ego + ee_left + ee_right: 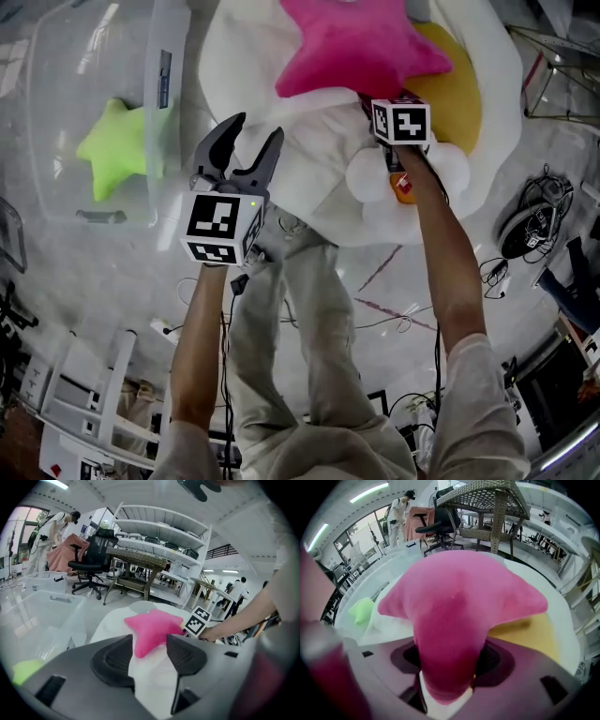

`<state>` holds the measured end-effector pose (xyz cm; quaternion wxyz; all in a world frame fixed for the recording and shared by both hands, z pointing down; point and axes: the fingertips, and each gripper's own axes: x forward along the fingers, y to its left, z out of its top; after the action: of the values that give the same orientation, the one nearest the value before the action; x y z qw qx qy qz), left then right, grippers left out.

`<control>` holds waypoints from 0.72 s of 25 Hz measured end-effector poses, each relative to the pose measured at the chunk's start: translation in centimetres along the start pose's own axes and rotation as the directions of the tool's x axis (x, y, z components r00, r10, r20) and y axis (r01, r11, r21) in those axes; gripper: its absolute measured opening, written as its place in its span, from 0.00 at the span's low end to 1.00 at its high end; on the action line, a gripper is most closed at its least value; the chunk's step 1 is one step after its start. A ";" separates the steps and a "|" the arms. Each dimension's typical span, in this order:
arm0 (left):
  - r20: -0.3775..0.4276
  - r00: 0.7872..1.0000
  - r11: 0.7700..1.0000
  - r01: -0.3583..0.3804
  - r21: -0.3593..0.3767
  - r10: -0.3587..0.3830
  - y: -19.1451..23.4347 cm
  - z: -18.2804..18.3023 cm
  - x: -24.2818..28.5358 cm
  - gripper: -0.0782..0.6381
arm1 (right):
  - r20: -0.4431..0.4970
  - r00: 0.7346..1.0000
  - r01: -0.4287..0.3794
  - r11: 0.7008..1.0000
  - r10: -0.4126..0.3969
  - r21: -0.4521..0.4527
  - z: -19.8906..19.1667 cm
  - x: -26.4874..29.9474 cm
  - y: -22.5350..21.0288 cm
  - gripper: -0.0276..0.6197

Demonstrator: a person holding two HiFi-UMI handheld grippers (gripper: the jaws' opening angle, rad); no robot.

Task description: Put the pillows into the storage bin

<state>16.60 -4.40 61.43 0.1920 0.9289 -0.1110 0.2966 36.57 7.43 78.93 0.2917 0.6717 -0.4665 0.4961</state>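
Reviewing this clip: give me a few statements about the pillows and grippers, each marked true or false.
1. The right hand-held gripper is clamped on the pink star pillow. True.
2. The left hand-held gripper holds a pillow. False: its jaws stand apart with nothing between them.
3. The green star pillow lies inside the clear storage bin. True.
4. The yellow pillow is in the bin. False: it lies on the white cushion, partly under the pink one.
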 end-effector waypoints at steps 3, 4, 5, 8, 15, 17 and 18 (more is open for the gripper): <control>0.017 1.000 1.000 -0.011 -0.001 0.011 -0.4 2.1 -1.7 0.42 | -0.001 1.000 0.001 1.000 -0.001 -0.013 0.3 -2.3 0.5 0.47; 0.021 1.000 1.000 -0.017 -0.003 0.017 -0.4 2.6 -2.3 0.42 | -0.005 1.000 0.005 1.000 -0.005 -0.023 0.5 -3.2 0.8 0.47; 0.025 0.999 1.000 -0.024 -0.006 0.024 -0.4 3.2 -3.0 0.42 | -0.006 1.000 0.005 0.999 -0.006 -0.035 0.8 -4.1 1.1 0.47; 0.030 0.998 0.999 -0.047 -0.011 0.048 -0.1 4.7 -5.1 0.42 | 0.003 1.000 -0.011 0.998 0.012 -0.068 1.6 -6.6 2.4 0.47; 0.065 0.991 0.993 -0.118 -0.019 0.119 2.0 7.7 -9.6 0.42 | 0.098 0.992 -0.074 0.993 0.083 -0.089 6.5 -10.8 6.7 0.47; 0.074 0.987 0.989 -0.143 -0.026 0.144 3.2 8.2 -11.2 0.42 | 0.124 0.986 -0.097 0.990 0.109 -0.104 8.4 -11.7 8.5 0.47; 0.079 0.984 0.987 -0.156 -0.032 0.158 3.8 8.3 -12.0 0.42 | 0.135 0.983 -0.107 0.988 0.122 -0.114 9.4 -12.1 9.6 0.47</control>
<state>10.02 -10.25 49.14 0.1752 0.9261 -0.1954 0.2712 30.65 -0.30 63.71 0.2640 0.6607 -0.5498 0.4375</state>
